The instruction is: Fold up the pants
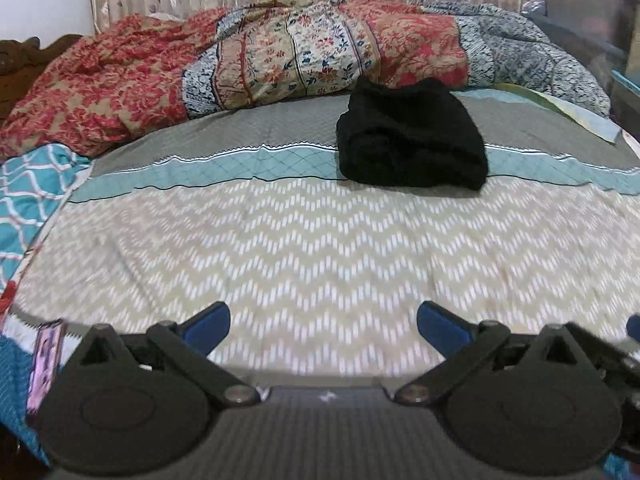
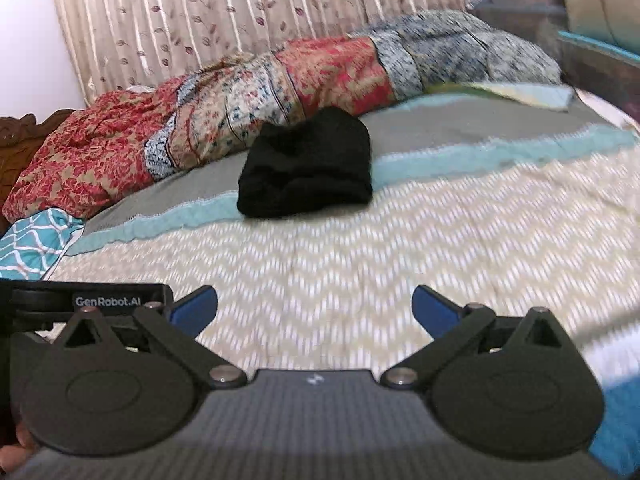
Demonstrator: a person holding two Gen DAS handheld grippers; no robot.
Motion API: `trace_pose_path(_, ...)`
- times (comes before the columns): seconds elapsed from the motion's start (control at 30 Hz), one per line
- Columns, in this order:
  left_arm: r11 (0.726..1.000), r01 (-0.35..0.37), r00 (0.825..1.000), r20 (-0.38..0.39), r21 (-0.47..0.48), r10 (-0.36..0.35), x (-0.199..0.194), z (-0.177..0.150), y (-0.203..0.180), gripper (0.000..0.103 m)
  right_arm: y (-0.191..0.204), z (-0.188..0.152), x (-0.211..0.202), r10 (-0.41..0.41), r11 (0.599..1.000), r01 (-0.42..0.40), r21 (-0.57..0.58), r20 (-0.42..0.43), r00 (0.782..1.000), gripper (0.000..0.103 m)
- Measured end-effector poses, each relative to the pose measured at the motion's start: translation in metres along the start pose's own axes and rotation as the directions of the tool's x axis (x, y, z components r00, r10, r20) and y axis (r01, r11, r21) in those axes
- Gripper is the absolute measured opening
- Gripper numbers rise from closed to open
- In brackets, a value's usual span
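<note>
The black pants [image 1: 412, 138] lie folded into a compact bundle on the bed, across the teal stripe of the sheet. They also show in the right wrist view [image 2: 308, 166]. My left gripper [image 1: 323, 326] is open and empty, held over the zigzag sheet well short of the pants. My right gripper [image 2: 315, 310] is open and empty too, likewise well back from the bundle. The left gripper's body [image 2: 86, 304] shows at the left edge of the right wrist view.
A crumpled red and blue patterned quilt [image 1: 240, 64] lies along the far side of the bed, just behind the pants. A teal patterned cloth [image 1: 28, 196] lies at the left edge. A curtain [image 2: 240, 12] hangs behind. Boxes [image 1: 580, 4] stand at the far right.
</note>
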State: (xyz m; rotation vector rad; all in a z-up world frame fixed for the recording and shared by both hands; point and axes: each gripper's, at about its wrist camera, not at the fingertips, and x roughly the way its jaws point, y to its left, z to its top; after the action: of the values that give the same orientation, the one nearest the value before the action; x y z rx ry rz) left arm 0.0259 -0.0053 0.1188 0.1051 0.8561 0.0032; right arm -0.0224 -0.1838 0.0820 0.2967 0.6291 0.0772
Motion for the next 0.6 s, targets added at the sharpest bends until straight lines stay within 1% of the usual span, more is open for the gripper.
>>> trace_pose_path(0.17,1.0,0.001,1.0,0.014,0.007,-0.001,-0.029,-0.017,-0.003,0.103,-0.001,-0.021,-0.027,-0.015,0.999,0.017,0.051,-0.039,0.999,0.103)
trace_pose_path(0.27,1.0,0.018,1.0,0.016,0.001,-0.018,-0.04,-0.025,-0.001,0.103,0.001,-0.03,-0.04,-0.02,0.998,0.024,0.066,-0.052,0.998,0.103)
trace_pose_path(0.43,1.0,0.025,0.999,0.027,0.002,-0.025,-0.05,-0.036,0.0,0.103,0.003,-0.041,-0.057,-0.012,0.997,0.016,0.079,-0.056,0.998,0.103)
trace_pose_path(0.6,1.0,0.01,0.999,0.039,-0.009,-0.01,-0.053,-0.04,0.005,0.103,0.009,-0.046,-0.06,0.006,0.998,0.0,0.069,-0.083,0.997,0.103)
